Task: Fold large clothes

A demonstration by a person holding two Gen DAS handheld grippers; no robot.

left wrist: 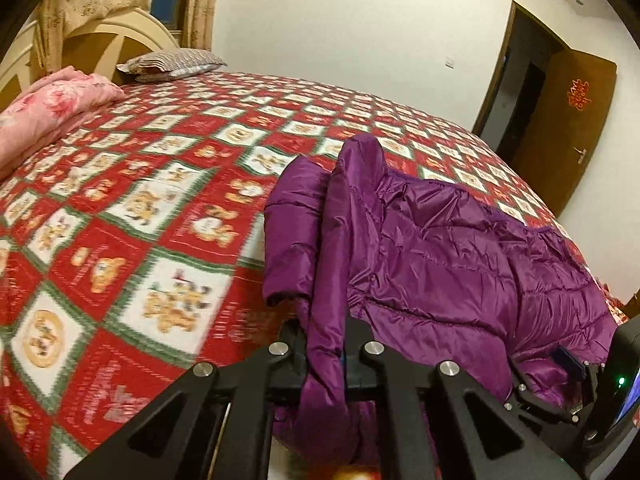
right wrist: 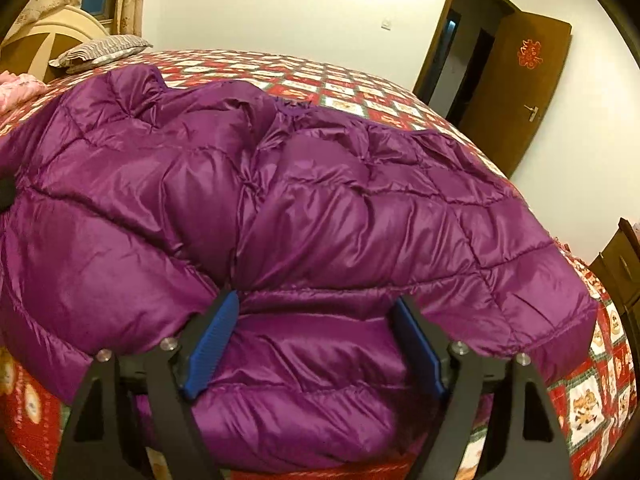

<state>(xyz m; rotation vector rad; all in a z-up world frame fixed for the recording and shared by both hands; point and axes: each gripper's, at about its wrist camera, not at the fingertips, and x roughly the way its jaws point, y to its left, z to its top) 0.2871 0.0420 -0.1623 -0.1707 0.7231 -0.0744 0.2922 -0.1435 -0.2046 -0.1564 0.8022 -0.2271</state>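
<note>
A shiny purple quilted down jacket (left wrist: 432,240) lies on a bed with a red, white and green checked cover (left wrist: 140,200). My left gripper (left wrist: 326,332) is shut on a fold of the jacket's left edge and holds it raised, so the fabric drapes between the fingers. In the right wrist view the jacket (right wrist: 280,200) fills most of the frame. My right gripper (right wrist: 316,328) is open, its blue pads (right wrist: 218,336) wide apart on either side of the jacket's near hem. The right gripper (left wrist: 600,392) also shows at the left wrist view's right edge.
A pink floral quilt (left wrist: 52,108) and a striped pillow (left wrist: 172,64) lie at the head of the bed by a cream headboard (left wrist: 120,36). A brown door (left wrist: 560,120) stands open at the far right. Dark wooden furniture (right wrist: 620,264) stands by the bed's right side.
</note>
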